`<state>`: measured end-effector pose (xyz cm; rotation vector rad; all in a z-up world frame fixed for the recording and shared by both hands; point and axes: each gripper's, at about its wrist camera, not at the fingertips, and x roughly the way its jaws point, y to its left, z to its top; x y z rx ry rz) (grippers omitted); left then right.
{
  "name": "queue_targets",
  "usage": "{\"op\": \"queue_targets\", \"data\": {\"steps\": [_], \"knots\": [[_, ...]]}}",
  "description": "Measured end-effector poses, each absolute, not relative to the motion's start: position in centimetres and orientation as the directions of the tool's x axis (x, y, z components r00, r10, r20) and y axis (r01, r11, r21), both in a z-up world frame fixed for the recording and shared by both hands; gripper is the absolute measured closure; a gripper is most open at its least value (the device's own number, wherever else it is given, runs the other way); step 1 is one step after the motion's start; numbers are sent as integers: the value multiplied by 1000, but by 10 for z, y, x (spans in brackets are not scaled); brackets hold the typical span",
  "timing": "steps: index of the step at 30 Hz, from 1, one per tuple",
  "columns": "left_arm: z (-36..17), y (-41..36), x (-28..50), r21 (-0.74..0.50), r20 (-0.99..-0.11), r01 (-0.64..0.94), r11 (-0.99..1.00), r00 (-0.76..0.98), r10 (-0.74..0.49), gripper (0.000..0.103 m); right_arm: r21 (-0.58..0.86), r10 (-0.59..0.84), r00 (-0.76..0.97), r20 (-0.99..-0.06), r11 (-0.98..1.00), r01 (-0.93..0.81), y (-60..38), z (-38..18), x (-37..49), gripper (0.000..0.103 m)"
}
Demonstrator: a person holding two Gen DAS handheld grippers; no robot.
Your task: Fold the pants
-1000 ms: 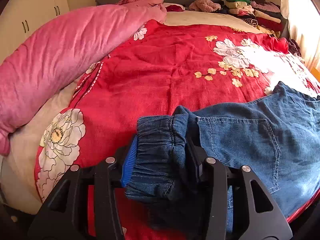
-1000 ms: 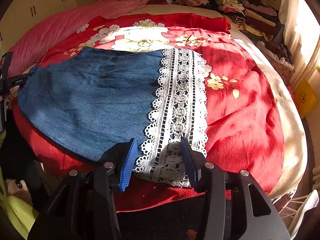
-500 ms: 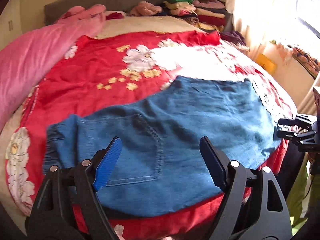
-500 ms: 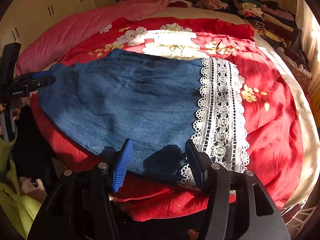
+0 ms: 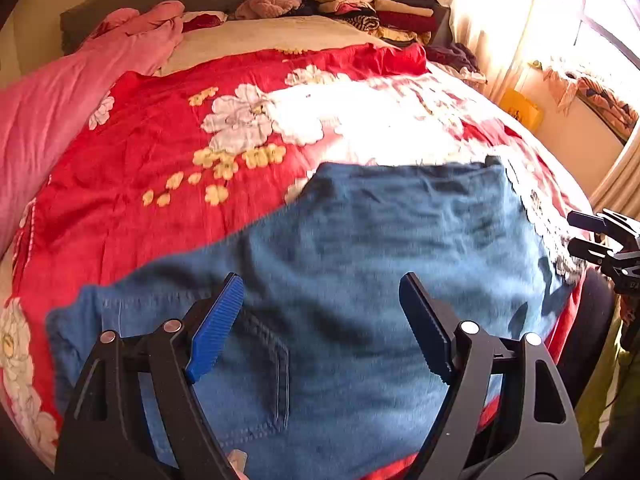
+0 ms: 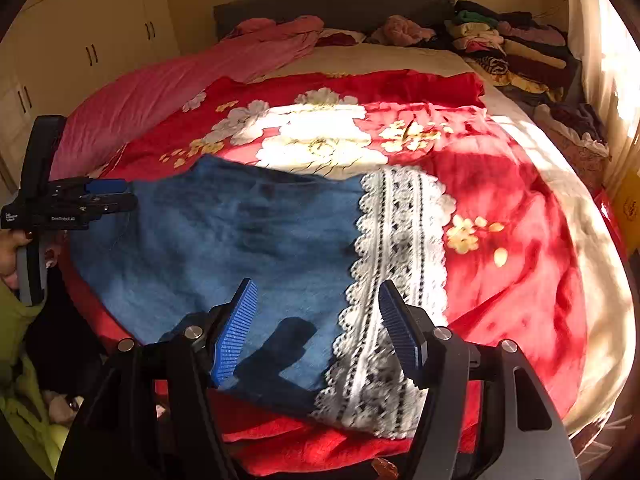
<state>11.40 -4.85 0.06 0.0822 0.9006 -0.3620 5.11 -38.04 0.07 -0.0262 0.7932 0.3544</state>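
- My left gripper (image 5: 322, 328): lower middle of the left wrist view, blue pads spread wide, nothing between them but air; the denim lies beneath. The jaws opened within the last second and now stand apart.
- My right gripper (image 6: 318, 330): lower middle of the right wrist view, pads apart and gripping nothing; its jaws have just been opening. It hangs over the seam where denim meets lace.
- Pants (image 5: 360, 272): blue denim, laid flat across the near edge of the bed, filling the lower centre of both views. A stitched back pocket (image 5: 256, 372) shows at lower left of the left wrist view.
- Lace hem (image 6: 396, 264): a white band on the right end of the pants, running from mid-frame to the bottom of the right wrist view.
- Bedspread (image 6: 516, 280): red with large white and yellow flowers, under the pants, partly in bright sun.
- Pink quilt (image 5: 60, 112): bunched along the left side of the frame.
- Stack of folded clothes (image 5: 380, 4): upper right, at the head of the bed.
- Wardrobe (image 6: 80, 40): pale doors, upper left of the right wrist view.
- Each gripper appears in the other's view, at the frame edge beside the pants.
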Motion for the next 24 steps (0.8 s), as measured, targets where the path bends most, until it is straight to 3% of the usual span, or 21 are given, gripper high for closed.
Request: {"op": "queue_targets", "data": {"steps": [5,12,16,17,18,19,20,21,23,24], "knots": [[5,-64,165,-147,-778,334,931,543,-317,35,157,277,706,-651,960,-232,-413,21,93,41],[-31,-77,211,-171,-824,306,936,476,-306,35,195,231,683,-692,972,-131,-437,0,153,41],[-44,-82,220,-210,-830,307,928,447,-335,35,288,287,641,-712,952,-107,-445,-27,169,41],[-45,-84,221,-207,-829,307,929,449,-333,40,290,291,633,-718,951,-108,-443,-32,169,41],[-46,-85,221,-208,-826,308,929,454,-335,58,297,298,624,-722,949,-110,-443,-37,170,41],[-45,-86,220,-214,-821,310,926,456,-343,69,307,310,617,-724,945,-115,-442,-40,170,41],[-43,-86,220,-229,-814,311,922,458,-357,95,321,326,610,-722,939,-122,-442,-42,171,45],[-41,-86,220,-244,-807,314,917,458,-372,102,336,345,605,-717,932,-133,-442,-43,171,50],[-28,-84,215,-254,-775,316,914,498,-388,102,368,388,605,-696,915,-165,-442,-43,170,80],[-20,-81,213,-269,-750,319,909,523,-406,102,359,381,620,-686,918,-167,-441,-41,167,83]]}}
